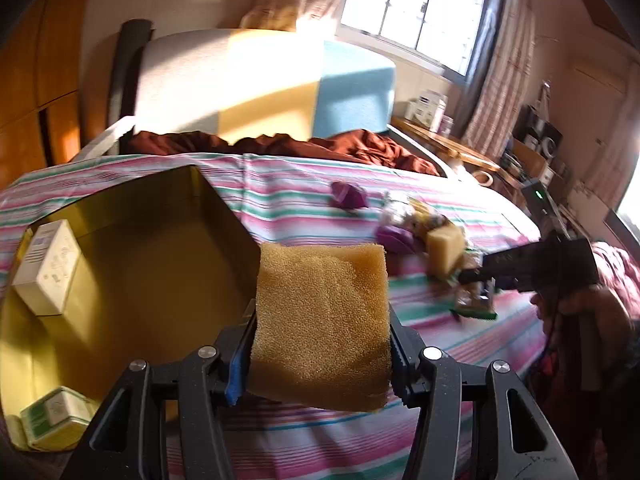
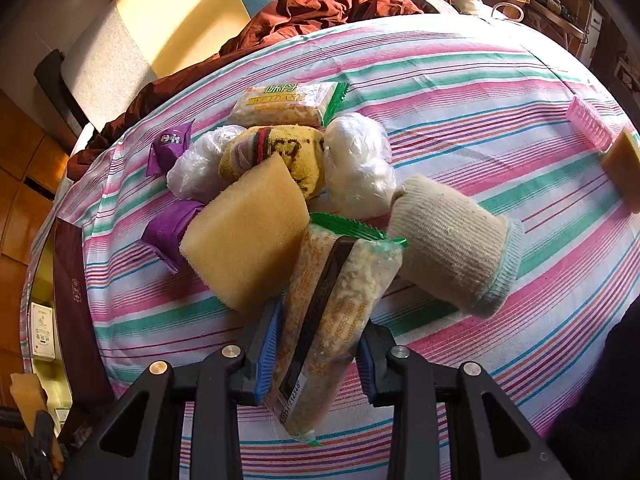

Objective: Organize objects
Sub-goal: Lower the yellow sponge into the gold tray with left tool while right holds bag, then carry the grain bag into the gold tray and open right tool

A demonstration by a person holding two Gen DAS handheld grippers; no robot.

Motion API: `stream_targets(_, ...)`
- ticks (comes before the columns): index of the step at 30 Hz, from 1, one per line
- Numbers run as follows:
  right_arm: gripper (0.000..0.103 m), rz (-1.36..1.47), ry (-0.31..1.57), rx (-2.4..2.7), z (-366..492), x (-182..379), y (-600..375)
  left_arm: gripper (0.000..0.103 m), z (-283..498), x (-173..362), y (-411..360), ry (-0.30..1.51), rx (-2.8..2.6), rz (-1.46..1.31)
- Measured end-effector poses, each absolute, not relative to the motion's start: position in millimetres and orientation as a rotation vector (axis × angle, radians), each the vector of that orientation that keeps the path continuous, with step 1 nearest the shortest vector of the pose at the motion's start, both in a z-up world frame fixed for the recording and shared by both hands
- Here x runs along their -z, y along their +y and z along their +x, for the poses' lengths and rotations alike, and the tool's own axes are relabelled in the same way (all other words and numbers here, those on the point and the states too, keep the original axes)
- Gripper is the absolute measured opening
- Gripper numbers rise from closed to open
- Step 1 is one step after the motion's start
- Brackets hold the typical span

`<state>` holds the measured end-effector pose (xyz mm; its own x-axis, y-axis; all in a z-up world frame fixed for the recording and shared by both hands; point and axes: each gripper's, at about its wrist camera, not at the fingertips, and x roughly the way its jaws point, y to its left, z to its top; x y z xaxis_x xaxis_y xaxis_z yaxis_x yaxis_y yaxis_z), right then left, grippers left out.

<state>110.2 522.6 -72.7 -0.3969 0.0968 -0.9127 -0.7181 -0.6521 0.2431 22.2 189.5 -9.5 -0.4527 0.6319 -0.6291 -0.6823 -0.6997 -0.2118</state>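
Note:
My left gripper [image 1: 320, 356] is shut on a yellow sponge [image 1: 324, 320] and holds it above the striped bed, just right of the open gold box [image 1: 152, 264]. The box holds two white packets [image 1: 48, 268]. My right gripper [image 2: 316, 344] has its jaws around a clear snack packet with green ends [image 2: 332, 320] at the near edge of a pile. The pile has another yellow sponge [image 2: 248, 236], a grey rolled sock [image 2: 452, 244], a yellow rolled sock [image 2: 280, 152], two white plastic bundles [image 2: 356, 160], a second snack packet [image 2: 288, 104] and purple wrappers [image 2: 168, 148].
The striped sheet [image 2: 480, 92] covers the bed, with a rumpled brown blanket [image 2: 304, 12] at its far side. A pink comb [image 2: 588, 124] and a further sponge [image 2: 624, 168] lie at the right. The box edge [image 2: 76, 300] shows at the left. Shelves [image 1: 536, 148] stand right of the bed.

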Motion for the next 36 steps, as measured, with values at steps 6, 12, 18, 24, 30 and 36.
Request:
stream_targets(6, 0.033, -1.311, 0.848, -2.099, 108.5, 70.8, 518.7, 0.056, -30.0, 6.2, 112.2, -0.002, -2.432, -0.991)
stream_targets(12, 0.033, -1.315, 0.829, -2.108, 108.2, 70.4, 516.0, 0.056, -54.8, 25.3, 62.2, -0.008, -2.589, -1.079)
stream_targets(18, 0.033, -1.322, 0.806, -2.114, 107.8, 70.4, 513.8, 0.057, -72.7, 37.8, 43.9, 0.006, -2.656, -1.115)
stream_targets(24, 0.033, -1.332, 0.786, -2.118, 107.4, 70.8, 509.5, 0.058, -81.5, 47.5, 38.4, 0.001, -2.662, -1.15)
stream_targets(30, 0.033, -1.332, 0.765, -2.134, 109.3, 69.3, 503.5, 0.065, -76.5, 49.2, 44.5, 0.029, -2.663, -1.139)
stream_targets(36, 0.033, -1.323, 0.741, -2.194, 117.1, 64.3, 483.4, 0.066, -67.8, 39.6, 43.8, 0.045, -2.681, -1.078)
